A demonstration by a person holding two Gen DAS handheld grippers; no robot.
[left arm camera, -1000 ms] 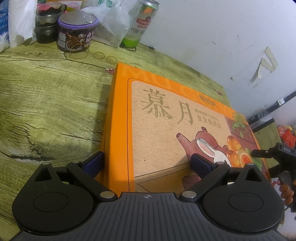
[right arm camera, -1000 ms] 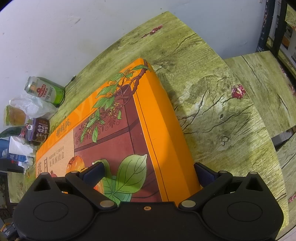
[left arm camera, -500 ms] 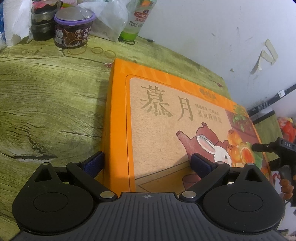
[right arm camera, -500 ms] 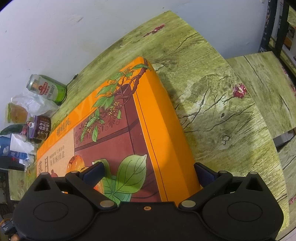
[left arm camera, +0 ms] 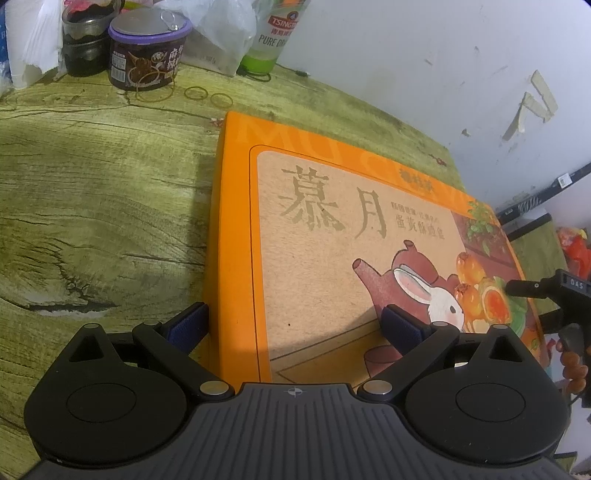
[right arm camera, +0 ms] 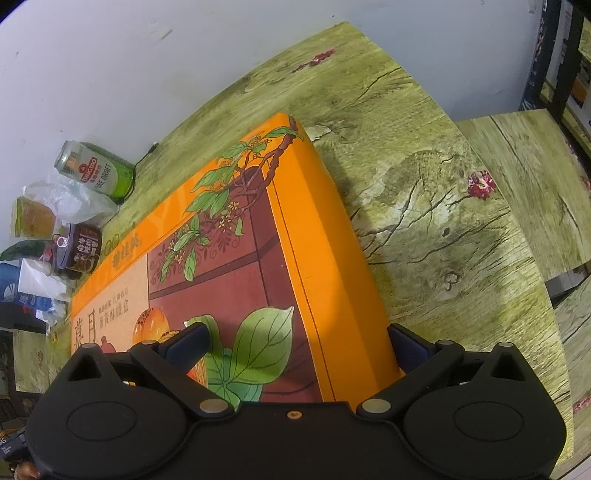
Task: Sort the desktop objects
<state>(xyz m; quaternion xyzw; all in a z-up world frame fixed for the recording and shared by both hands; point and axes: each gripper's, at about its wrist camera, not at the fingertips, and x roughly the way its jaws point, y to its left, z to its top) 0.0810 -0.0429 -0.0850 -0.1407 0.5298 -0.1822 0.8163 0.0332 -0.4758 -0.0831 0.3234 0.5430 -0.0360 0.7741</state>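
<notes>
Room lies open on the green wood-grain tabletop (left arm camera: pixel 96 192) to the left of the flat orange cardboard gift box (left arm camera: pixel 332 236) and again past its right-hand side (right arm camera: pixel 424 229), while the far edge is crowded: a purple-lidded dark snack tub (left arm camera: pixel 146 51), a green beer can (right arm camera: pixel 98 173) and a crumpled clear plastic bag (left arm camera: pixel 218 33) stand against the white wall (left arm camera: pixel 406 55). The box lies flat on the table, near-centre. The left gripper (left arm camera: pixel 295 328) straddles its near-left corner, jaws wide, one blue pad beside the side wall and the other over the lid; the right gripper (right arm camera: pixel 299 343) straddles the near-right corner likewise, jaws wide. Since a second ago, the left view has edged closer to the tub and can. The lid shows a tan panel with Chinese characters, a white rabbit, a teapot, and green leafy branches.
</notes>
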